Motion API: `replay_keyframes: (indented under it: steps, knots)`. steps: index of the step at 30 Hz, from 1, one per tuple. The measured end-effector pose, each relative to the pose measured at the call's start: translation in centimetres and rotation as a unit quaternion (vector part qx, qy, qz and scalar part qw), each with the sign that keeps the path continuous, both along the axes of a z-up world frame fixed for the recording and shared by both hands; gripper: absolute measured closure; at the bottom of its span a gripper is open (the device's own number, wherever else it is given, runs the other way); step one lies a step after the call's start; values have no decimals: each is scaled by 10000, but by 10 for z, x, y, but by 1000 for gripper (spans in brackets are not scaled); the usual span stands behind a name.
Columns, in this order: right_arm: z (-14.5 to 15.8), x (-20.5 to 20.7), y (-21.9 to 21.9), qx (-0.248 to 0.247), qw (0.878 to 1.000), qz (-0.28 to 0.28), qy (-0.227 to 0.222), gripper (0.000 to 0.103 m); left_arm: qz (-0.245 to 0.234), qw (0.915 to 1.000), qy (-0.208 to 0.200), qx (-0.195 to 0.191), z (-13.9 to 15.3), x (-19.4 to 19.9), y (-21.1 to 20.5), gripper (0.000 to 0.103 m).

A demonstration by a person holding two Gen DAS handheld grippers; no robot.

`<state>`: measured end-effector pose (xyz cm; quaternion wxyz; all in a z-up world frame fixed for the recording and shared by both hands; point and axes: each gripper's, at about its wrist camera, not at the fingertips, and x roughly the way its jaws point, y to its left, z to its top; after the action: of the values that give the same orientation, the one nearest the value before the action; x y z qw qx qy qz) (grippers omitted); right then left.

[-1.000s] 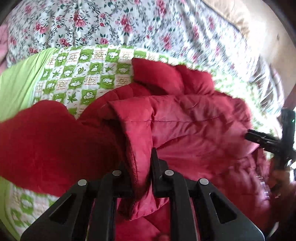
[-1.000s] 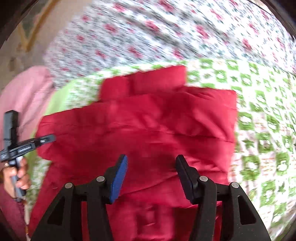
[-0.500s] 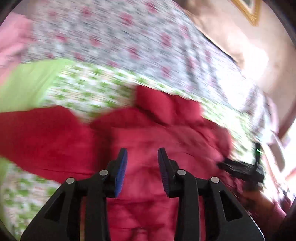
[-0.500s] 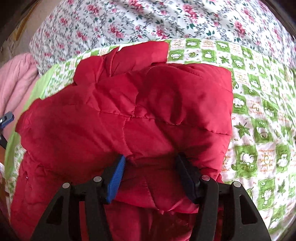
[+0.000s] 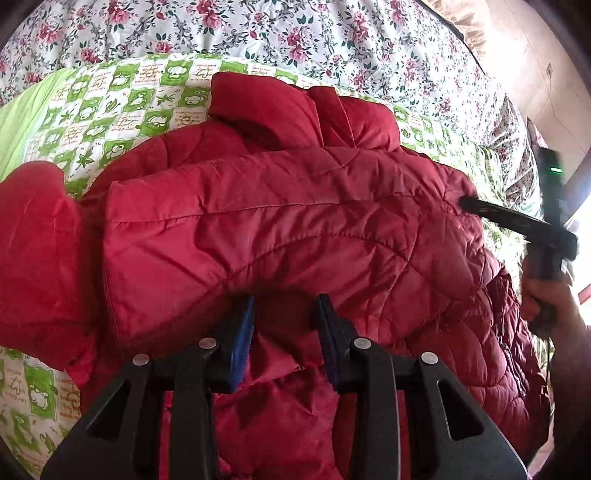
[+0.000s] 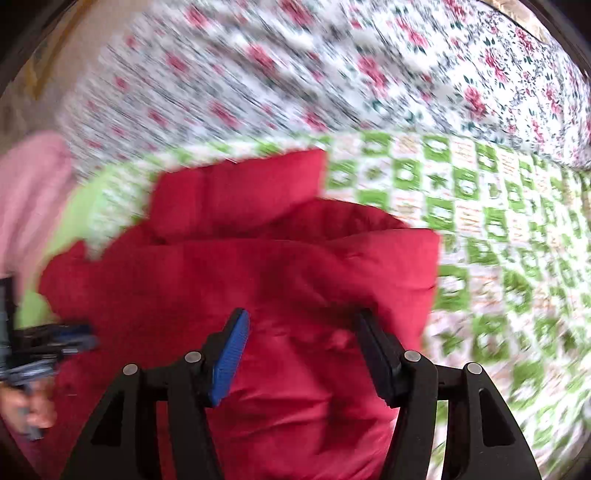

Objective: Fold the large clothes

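Having just opened, left tongs stand released off the red jacket's folded-over flap; right tongs released too — jacket on the bed's green quilt, fold apparently laid.

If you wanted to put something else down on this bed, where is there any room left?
The green checked blanket lies bare to the right of the red jacket, as the right wrist view shows. The flowered sheet beyond the blanket is bare too. The middle is crowded: the puffy jacket fills it, and a pink cloth lies at the left edge.
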<state>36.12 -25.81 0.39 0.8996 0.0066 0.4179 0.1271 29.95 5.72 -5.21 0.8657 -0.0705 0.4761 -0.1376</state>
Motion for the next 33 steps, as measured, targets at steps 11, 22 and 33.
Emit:
replay_keyframes:
  steps: [11, 22, 33]
  knots:
    - [-11, -13, -30, 280, 9990, -333, 117, 40, -73, 9999, 79, -115, -11, 5, -7, 72]
    - [-42, -21, -5, -244, 9993, -70, 260, 36, 9, 9999, 96, -116, -14, 7, -6, 72]
    - [-8, -52, -11, 135, 9998, -123, -29, 36, 563, 9966, -31, -606, 14, -30, 30, 71]
